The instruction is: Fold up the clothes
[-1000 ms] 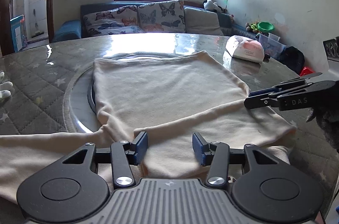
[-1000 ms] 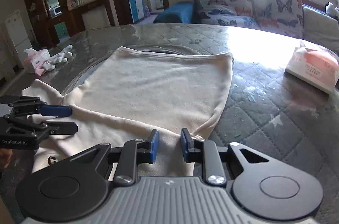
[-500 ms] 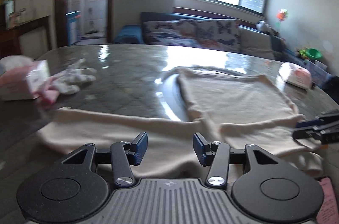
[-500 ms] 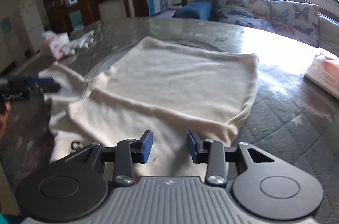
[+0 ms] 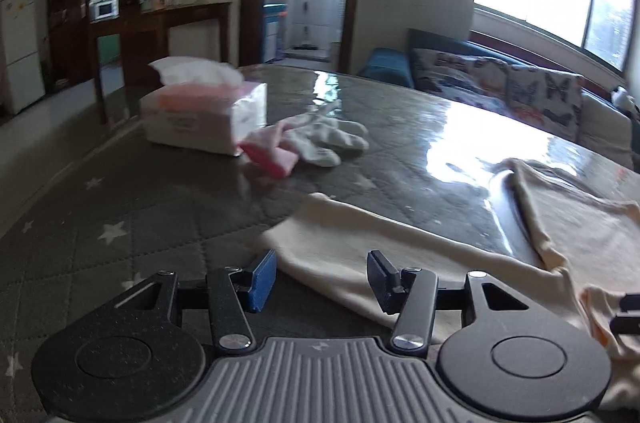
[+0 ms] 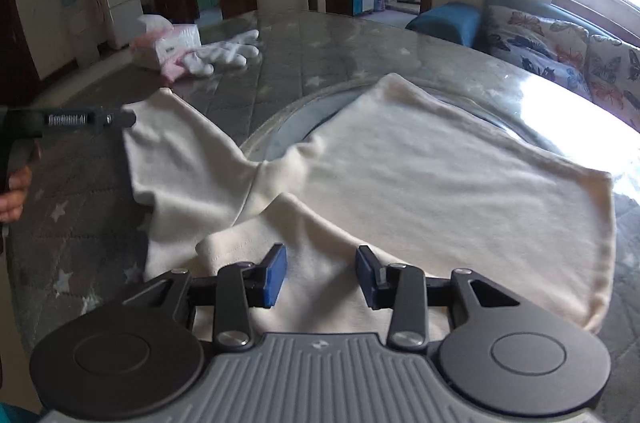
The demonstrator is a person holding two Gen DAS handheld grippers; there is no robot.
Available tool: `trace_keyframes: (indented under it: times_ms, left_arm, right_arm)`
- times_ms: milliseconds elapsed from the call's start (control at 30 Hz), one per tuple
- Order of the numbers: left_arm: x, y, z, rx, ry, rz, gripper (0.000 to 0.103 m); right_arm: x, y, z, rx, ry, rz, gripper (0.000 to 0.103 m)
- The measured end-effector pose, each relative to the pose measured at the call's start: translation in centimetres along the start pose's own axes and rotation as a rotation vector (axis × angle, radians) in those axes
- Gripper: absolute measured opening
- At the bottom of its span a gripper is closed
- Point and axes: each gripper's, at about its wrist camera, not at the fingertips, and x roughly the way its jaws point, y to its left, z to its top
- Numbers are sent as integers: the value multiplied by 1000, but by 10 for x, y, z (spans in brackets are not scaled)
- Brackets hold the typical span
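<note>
Left wrist view: left gripper, fingers apart and opening, nothing pinched between them; the end of a cream garment sleeve lies on the surface just beyond and partly under the right-hand pad. The garment's body runs off the right edge, cut by the frame. Tissue box, pink cloth and white gloves sit farther back on the left, all smeared by motion blur; the glove count cannot be told. A dark part at the right edge is too cropped to identify. Sofa with butterfly cushions beyond, window glare washing out the far surface.

Right wrist view: right gripper, fingers apart and opening, held over the folded near edge of the garment; whether the pads touch cloth cannot be told. The body lies flat over a round inset ring, mostly covered. One sleeve stretches left, its tip hidden behind the left gripper, seen side-on so its fingers' gap is not readable here. A hand is cropped at the left edge
</note>
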Motion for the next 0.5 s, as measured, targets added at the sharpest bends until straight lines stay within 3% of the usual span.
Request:
trace_keyframes:
  times_ms: [167,267,333,400,500]
  left_arm:
    - [12,11,3,-64,22,19,52]
    - [16,13,3,-76,19,27,38]
    - [17,13,3,-70,13,38,20]
    - [18,14,4,-82,11,34,12]
    - [12,12,8,-98,5,1,9]
  right_arm:
    - [-18,4,-2,-9,-20,4,40]
    - [-32,3,-4,-5,-42,0,41]
    - [-42,1,-6,7,-63,-2,41]
    - [-52,-1,-8,19,-82,-6,41]
    - [-68,-6,-14,45,-111,-14,41]
